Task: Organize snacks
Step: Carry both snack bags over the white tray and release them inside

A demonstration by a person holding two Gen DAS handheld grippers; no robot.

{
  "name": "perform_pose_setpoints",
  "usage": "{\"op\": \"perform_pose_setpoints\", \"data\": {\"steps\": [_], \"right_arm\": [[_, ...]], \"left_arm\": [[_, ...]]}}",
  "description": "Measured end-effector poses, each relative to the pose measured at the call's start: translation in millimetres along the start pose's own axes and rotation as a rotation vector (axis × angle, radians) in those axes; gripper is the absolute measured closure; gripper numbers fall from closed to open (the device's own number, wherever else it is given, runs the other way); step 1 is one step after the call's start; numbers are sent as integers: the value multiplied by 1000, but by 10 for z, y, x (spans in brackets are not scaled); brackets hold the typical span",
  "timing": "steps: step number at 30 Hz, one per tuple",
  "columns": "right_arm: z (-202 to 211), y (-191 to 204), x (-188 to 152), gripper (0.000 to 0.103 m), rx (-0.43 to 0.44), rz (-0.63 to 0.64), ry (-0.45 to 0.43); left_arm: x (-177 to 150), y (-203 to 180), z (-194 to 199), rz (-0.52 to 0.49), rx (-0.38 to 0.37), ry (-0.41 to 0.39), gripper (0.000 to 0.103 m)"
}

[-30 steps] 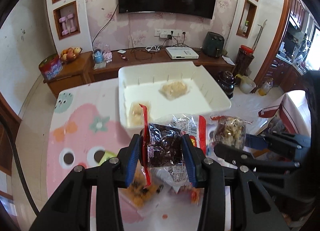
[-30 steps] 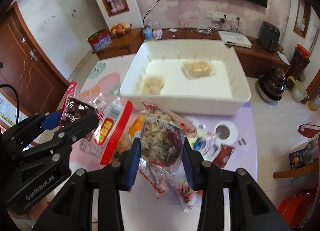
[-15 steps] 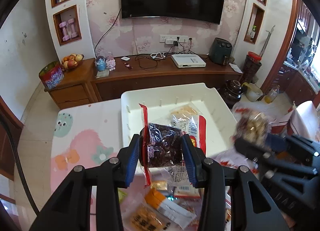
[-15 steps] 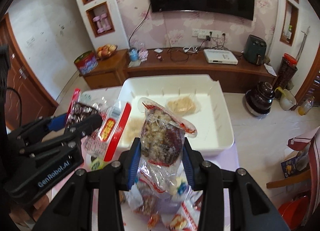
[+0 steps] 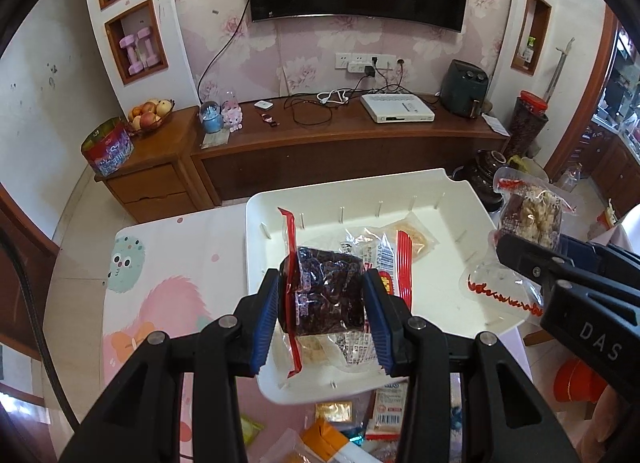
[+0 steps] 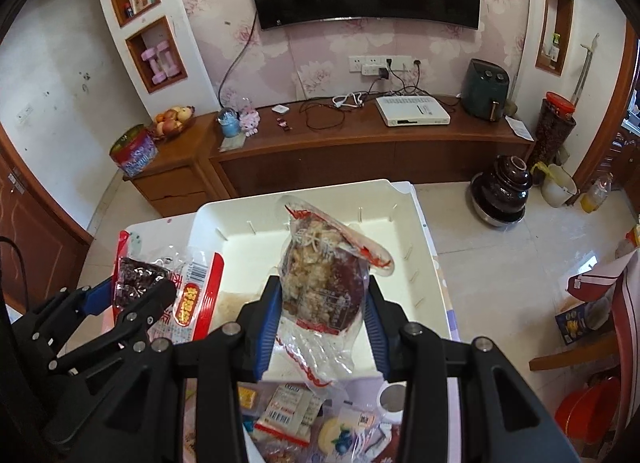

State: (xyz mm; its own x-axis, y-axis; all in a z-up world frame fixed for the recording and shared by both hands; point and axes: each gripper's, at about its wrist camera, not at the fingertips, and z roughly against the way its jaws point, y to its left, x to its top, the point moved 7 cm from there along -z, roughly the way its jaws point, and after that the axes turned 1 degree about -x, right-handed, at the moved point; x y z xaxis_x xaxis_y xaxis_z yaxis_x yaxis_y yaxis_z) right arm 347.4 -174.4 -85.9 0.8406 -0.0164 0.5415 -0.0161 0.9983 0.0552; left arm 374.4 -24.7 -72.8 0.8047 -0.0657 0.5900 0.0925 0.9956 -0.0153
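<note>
Snack bags (image 5: 324,295) hang pinched in both tongs, left (image 5: 322,317) and right (image 6: 322,303), above the white bin (image 5: 460,199); lower each well inside before letting go, keeping them apart.

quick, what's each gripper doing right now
Left gripper: closed on a red-edged bag of dark dried fruit, over the white bin.
Right gripper: closed on a clear bag of mixed snacks, also over the bin.
</note>
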Motion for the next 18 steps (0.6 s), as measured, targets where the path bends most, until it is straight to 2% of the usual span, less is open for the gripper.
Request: {"op": "perform_pose_setpoints", "data": {"steps": [5, 6, 7, 9, 10, 18], "right_arm": [[-186, -3, 19, 62, -20, 8, 33], [-214, -5, 13, 62, -19, 5, 40], [-230, -2, 6, 62, -17, 2, 44], [-260, 8, 7, 62, -19, -5, 50], [-263, 7, 17, 61, -19, -7, 49], [-168, 12, 6, 53, -3, -25, 32]], "left_arm": [[43, 45, -113, 2, 29, 0, 62], [56, 59, -123, 5, 31, -4, 54], [64, 70, -127, 9, 27, -4, 38], [75, 99, -116, 22, 26, -12, 16], [84, 114, -96, 27, 28, -24, 13], [35, 155, 18, 15, 41, -36, 11]]}}
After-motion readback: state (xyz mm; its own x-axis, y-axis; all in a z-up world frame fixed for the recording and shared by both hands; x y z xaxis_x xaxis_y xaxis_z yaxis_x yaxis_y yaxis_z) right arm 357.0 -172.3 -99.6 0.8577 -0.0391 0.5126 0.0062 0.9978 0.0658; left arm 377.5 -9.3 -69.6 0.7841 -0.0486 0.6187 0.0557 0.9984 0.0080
